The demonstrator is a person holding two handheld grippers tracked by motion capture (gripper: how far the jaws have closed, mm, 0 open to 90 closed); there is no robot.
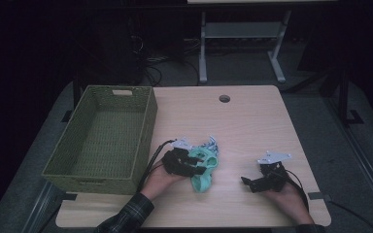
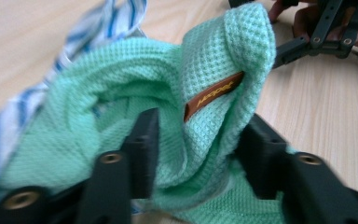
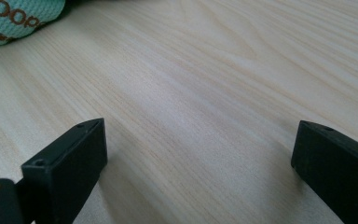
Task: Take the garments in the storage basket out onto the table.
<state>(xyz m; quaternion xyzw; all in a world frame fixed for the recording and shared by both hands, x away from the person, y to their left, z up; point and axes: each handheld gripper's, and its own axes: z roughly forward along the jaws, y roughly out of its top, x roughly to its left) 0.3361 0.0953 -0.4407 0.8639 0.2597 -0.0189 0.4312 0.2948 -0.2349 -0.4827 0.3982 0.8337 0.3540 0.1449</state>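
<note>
Green weave on the big basket [image 1: 102, 138] at the left of the worktop [image 1: 252, 121], and beside it a mint waffle cloth [image 2: 121, 102] bunched on the wood with a blue-striped white cloth [image 2: 81, 35] tangled against its far side. The left gripper [image 2: 198, 144] has its fingers [image 2: 142, 140] spread on either side of a fold of the mint cloth, and whether the pads bite or merely flank it is hard to call; I read them as loose. The risk: if they close now they may catch only that thin fold, so the cloth slips out on the lift, or the striped piece gets dragged along, since the two lie touching. The basket wall is high and close, so a trailing end could snag on its rim. The right gripper [image 3: 198, 158] waits well apart to the right, fingers wide open over bare wood, holding nothing. Hard to make out: the high view is dim, the striped cloth is mostly hidden behind the left hand [image 1: 162, 177], the small brown label [image 2: 213, 94] is blurred beyond reading, and lettering on the mint cloth in the right gripper view is cut off at the frame's corner.
</note>
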